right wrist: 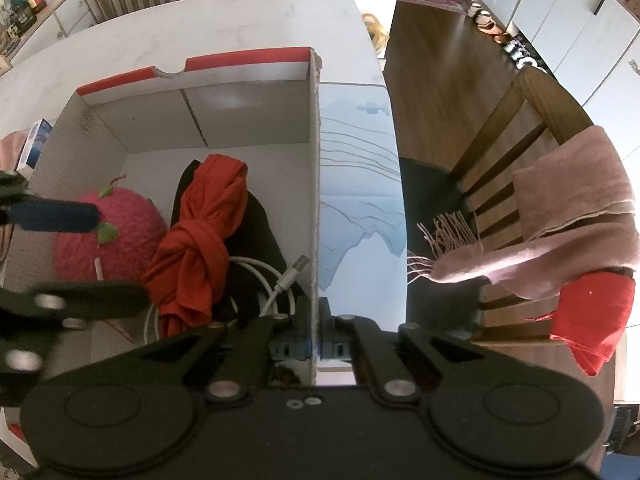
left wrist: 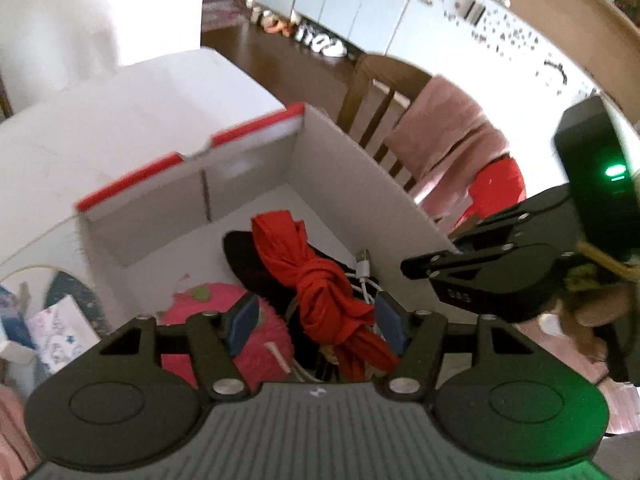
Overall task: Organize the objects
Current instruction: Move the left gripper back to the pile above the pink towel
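Observation:
A white cardboard box [left wrist: 340, 148] with a red top edge stands on the white table [right wrist: 200, 28]. Inside lie a knotted red cloth [left wrist: 320, 284] [right wrist: 200, 232], a black cloth [right wrist: 260, 220], a white USB cable [right wrist: 288, 276] and a pink fuzzy ball [left wrist: 256, 340] [right wrist: 120, 232]. My left gripper [left wrist: 316, 320] is open above the box, its pads either side of the red cloth without touching it. My right gripper [right wrist: 318, 344] is shut on the box's right wall [right wrist: 314, 200], one finger inside and one outside.
A wooden chair [right wrist: 504, 136] with a pink scarf [right wrist: 568, 216] and a red cloth [right wrist: 592, 316] stands right of the table. Small packets [left wrist: 56, 332] lie left of the box. Cabinets and shoes line the far wall.

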A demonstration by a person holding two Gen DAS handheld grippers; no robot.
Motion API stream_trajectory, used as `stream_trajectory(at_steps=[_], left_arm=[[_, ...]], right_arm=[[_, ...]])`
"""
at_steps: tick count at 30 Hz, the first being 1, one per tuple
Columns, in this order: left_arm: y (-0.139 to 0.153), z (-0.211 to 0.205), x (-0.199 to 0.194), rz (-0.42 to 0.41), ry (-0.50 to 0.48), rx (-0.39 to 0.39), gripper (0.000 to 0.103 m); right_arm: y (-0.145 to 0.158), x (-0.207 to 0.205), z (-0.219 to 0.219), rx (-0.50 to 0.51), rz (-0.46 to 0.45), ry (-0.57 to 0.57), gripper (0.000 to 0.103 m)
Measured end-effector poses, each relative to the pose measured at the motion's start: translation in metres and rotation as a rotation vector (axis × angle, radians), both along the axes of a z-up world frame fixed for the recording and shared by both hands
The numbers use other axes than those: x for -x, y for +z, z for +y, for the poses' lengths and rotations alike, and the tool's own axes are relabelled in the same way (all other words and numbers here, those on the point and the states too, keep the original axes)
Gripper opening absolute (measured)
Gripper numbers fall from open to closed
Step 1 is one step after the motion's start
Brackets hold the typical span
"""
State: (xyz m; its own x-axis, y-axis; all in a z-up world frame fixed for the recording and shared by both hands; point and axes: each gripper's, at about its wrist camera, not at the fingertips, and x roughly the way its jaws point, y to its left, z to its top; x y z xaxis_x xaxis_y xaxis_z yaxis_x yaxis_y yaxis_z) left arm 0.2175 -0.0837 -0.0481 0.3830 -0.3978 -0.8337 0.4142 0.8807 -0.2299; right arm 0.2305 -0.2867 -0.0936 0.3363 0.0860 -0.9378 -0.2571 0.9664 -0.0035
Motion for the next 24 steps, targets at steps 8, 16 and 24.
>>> stream_trajectory(at_steps=[8, 16, 24], left_arm=[[0.029, 0.07, 0.023, -0.068, 0.152, 0.025, 0.067], [0.029, 0.153, 0.03, -0.081, 0.335, -0.043, 0.082], [-0.006, 0.212, 0.019, -0.048, 0.47, -0.164, 0.103]], right_arm=[[-0.001, 0.001, 0.0, -0.001, 0.001, -0.001, 0.001], [-0.001, 0.0, 0.001, 0.005, 0.007, -0.006, 0.001], [-0.002, 0.0, 0.001, 0.01, 0.007, -0.013, 0.001]])
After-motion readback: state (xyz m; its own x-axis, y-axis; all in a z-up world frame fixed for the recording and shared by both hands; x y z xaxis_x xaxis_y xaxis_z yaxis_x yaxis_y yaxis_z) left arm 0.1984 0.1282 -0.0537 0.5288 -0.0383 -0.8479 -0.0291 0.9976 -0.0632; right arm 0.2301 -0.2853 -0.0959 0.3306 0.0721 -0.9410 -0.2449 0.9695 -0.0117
